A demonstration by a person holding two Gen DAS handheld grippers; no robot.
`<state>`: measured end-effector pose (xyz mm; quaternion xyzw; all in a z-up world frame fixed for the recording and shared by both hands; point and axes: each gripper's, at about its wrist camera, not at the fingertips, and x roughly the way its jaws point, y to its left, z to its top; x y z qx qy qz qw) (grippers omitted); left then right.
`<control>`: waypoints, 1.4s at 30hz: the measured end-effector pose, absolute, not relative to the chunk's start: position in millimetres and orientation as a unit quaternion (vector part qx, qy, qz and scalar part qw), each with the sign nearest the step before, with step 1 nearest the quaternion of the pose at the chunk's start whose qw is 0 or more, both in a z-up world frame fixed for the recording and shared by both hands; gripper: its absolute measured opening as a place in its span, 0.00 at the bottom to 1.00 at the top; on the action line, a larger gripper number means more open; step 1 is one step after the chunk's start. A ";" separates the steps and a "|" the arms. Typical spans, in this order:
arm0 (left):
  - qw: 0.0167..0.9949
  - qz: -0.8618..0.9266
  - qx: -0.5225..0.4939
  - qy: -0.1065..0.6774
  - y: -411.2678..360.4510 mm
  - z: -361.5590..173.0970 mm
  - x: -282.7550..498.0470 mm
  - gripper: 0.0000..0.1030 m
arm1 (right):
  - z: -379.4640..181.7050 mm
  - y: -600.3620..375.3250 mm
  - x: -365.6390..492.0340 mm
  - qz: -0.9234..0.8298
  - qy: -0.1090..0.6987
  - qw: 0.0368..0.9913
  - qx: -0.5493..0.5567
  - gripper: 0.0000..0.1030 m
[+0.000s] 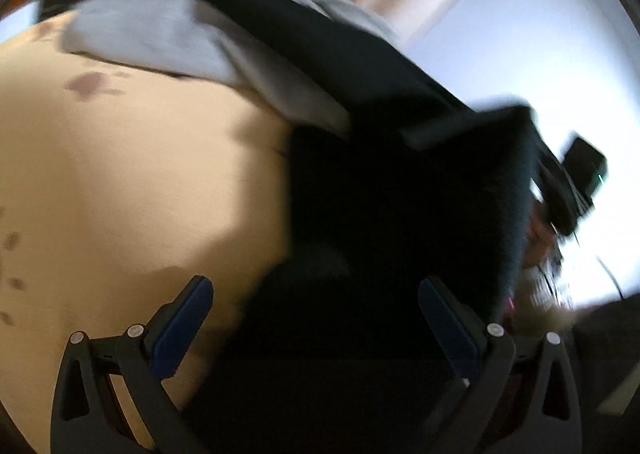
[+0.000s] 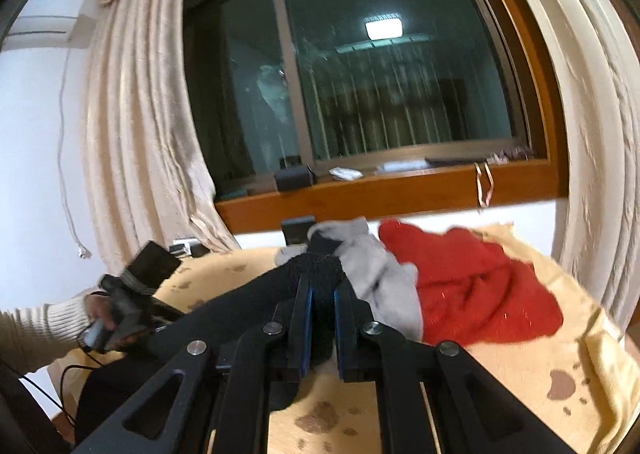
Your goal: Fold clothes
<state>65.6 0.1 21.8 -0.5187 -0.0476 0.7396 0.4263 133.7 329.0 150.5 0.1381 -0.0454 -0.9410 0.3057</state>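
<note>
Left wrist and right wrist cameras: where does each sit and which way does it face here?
Left wrist: behind the open left gripper, facing the black garment, grey garment and yellow bedspread.
Right wrist: behind the right gripper, shut on the black garment, facing the window; the person's left hand shows.
Shared: black garment, grey garment, bedspread.

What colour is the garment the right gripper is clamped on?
Black. The black garment, pinched in the right gripper, shows best in the right wrist view.
</note>
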 end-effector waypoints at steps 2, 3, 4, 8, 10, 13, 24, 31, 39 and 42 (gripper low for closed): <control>0.447 0.731 -0.515 -0.028 11.7 24.8 79.5 1.00 | 141.1 331.6 126.8 -0.939 -0.049 0.304 0.153 0.10; 0.456 0.728 -0.511 -0.021 16.0 27.0 85.5 1.00 | 136.7 332.5 124.5 -0.938 -0.050 0.304 0.159 0.10; 0.462 0.727 -0.508 -0.016 19.2 29.7 89.9 1.00 | 132.7 333.3 122.5 -0.937 -0.051 0.304 0.164 0.10; 0.474 0.729 -0.495 0.006 31.0 40.1 105.1 1.00 | 122.6 333.6 114.4 -0.934 -0.058 0.305 0.178 0.10; 0.473 0.733 -0.489 0.016 35.2 45.0 111.8 1.00 | 121.0 332.7 112.3 -0.932 -0.060 0.307 0.181 0.10; 0.486 0.738 -0.468 0.020 39.3 58.0 124.4 1.00 | 119.4 330.7 111.4 -0.930 -0.058 0.312 0.184 0.10; 0.548 0.736 -0.394 0.044 40.8 106.5 164.5 1.00 | 112.5 320.1 110.9 -0.915 -0.053 0.347 0.201 0.10; 0.521 0.728 -0.446 0.007 55.4 86.9 143.9 1.00 | 108.2 322.4 107.0 -0.914 -0.065 0.338 0.214 0.64; 0.431 0.784 -0.438 -0.088 21.7 79.0 125.5 0.11 | 107.0 331.4 105.5 -0.911 -0.086 0.342 0.213 0.81; 0.392 0.802 -0.420 -0.164 -13.8 73.9 124.3 0.08 | 106.5 336.1 103.6 -0.911 -0.097 0.339 0.213 0.81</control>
